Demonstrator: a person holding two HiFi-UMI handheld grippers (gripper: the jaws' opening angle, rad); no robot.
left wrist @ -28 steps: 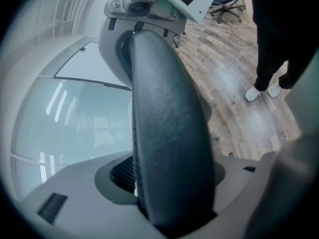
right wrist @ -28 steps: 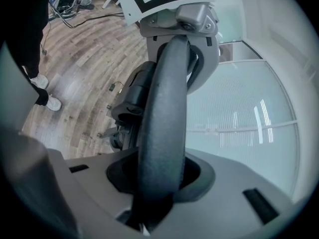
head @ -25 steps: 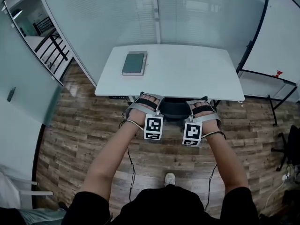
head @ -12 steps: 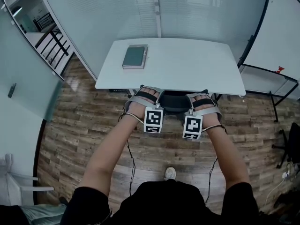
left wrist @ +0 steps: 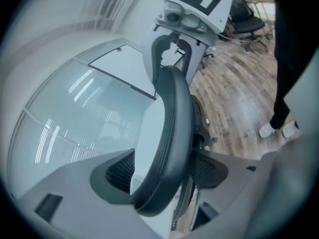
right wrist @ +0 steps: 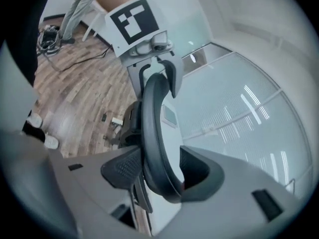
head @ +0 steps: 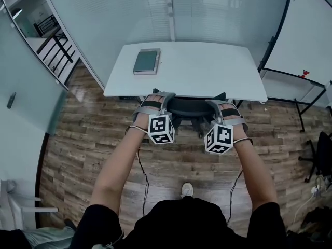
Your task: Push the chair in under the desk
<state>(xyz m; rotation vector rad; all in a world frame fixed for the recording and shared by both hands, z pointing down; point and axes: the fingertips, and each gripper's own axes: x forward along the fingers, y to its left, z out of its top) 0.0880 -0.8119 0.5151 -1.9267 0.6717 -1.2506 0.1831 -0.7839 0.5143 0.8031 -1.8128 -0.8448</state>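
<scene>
The black mesh office chair [head: 189,107] stands tucked against the front edge of the white desk [head: 202,69], with only its curved backrest rim showing. My left gripper [head: 155,104] straddles the rim's left end and my right gripper [head: 222,110] straddles its right end. In the left gripper view the rim [left wrist: 172,133] runs between the jaws of the left gripper [left wrist: 162,173], which are opening, with a gap at the left pad [left wrist: 117,171]. In the right gripper view the right gripper [right wrist: 159,171] is likewise opening around the rim [right wrist: 152,128].
A grey-green book [head: 146,61] lies on the desk's far left. A frosted glass wall [head: 155,14] stands right behind the desk. A black-framed board [head: 301,45] and another dark chair [head: 322,154] are at the right. The person's shoe [head: 187,190] is on the wood floor [head: 88,139].
Both hands have rolled outward and moved slightly apart along the backrest rim, so the marker cubes now show tilted. The jaws look wider round the rim.
</scene>
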